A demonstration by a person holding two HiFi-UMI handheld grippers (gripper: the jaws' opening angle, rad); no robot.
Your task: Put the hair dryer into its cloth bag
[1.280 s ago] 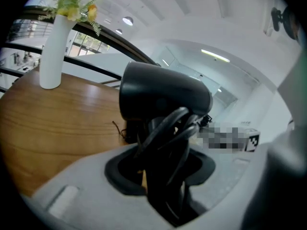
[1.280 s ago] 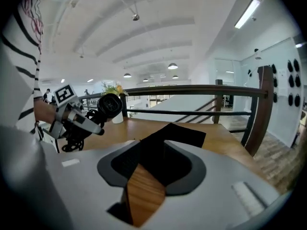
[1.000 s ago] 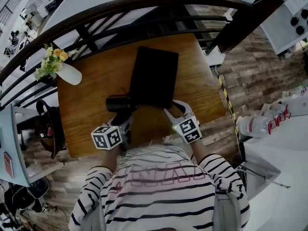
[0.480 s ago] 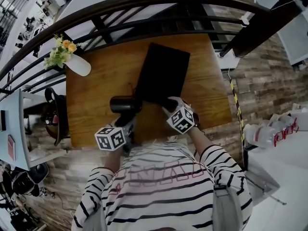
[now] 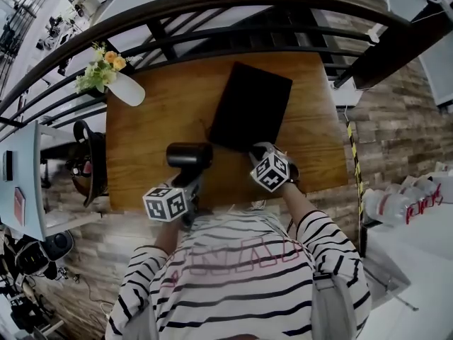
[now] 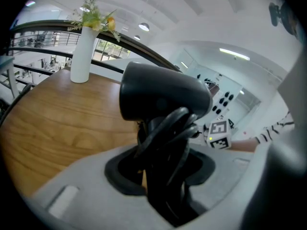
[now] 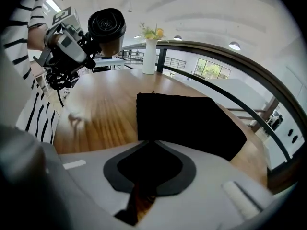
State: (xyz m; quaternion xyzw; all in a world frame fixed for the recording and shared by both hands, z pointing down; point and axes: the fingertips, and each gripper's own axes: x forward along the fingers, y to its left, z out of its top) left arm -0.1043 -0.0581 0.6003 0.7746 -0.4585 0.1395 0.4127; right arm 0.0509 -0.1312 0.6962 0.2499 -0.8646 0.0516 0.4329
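The black hair dryer (image 5: 189, 154), cord wound round its handle, is held just above the wooden table (image 5: 148, 126). My left gripper (image 5: 191, 181) is shut on that handle. Close up in the left gripper view, the dryer (image 6: 163, 97) rises from between the left gripper's (image 6: 165, 176) jaws. The flat black cloth bag (image 5: 251, 106) lies on the table to the right of the dryer. My right gripper (image 5: 253, 149) sits at the bag's near edge. Its jaws have just been closing, and in the right gripper view the right gripper (image 7: 153, 143) pinches the edge of the bag (image 7: 192, 123).
A white vase with flowers (image 5: 124, 87) stands at the table's far left corner. A dark curved railing (image 5: 212, 13) runs behind the table. A dark chair (image 5: 85, 168) stands to the left, and plastic bottles (image 5: 396, 204) lie to the right.
My right gripper has dropped onto the bag's near edge and its jaws have come together there. The left gripper and the dryer have shifted slightly.
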